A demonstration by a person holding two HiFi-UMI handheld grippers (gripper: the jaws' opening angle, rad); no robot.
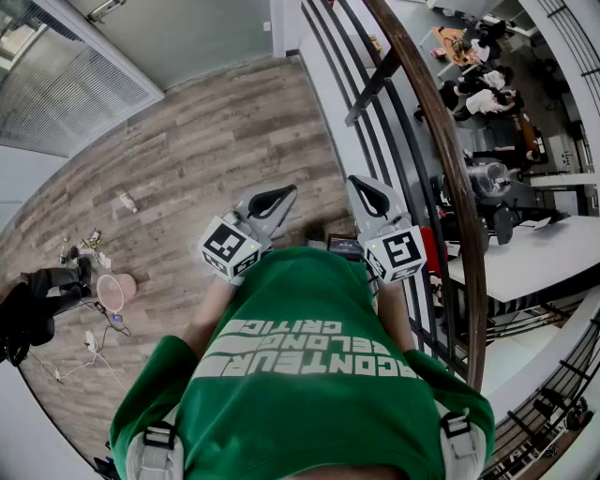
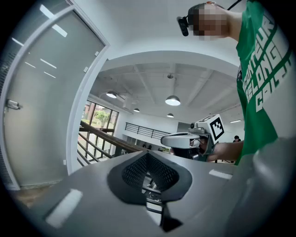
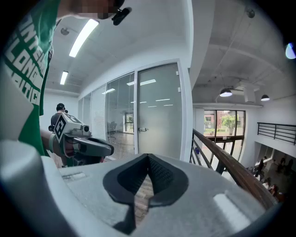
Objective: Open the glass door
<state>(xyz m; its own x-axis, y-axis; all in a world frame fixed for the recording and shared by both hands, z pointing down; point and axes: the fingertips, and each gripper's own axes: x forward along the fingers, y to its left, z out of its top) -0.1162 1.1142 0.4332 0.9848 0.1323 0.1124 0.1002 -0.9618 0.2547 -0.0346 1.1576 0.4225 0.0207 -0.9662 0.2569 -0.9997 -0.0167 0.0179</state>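
In the head view you hold the left gripper and the right gripper out in front of your chest, side by side but not touching, above the floor. The door is at the top of the view, well apart from both grippers, with its handle at the very edge. The railing runs along your right.

In the left gripper view the jaws are clenched tip to tip with nothing between them. This gripper aims past the door, toward the railing and the hall beyond. The door stands far to the left, with its handle near the edge of the view.

In the right gripper view the jaws are also pressed together and empty. The door is ahead of them in the distance, and its handle sits just left of the jaw line.

You look to be in the approach, with the door shut and untouched. Next you will likely need to walk closer and spread one gripper's jaws. The right gripper seems the better aimed. Then set the jaws around the handle, close on it, and work the latch. The pictures don't show whether the door swings toward you or away.
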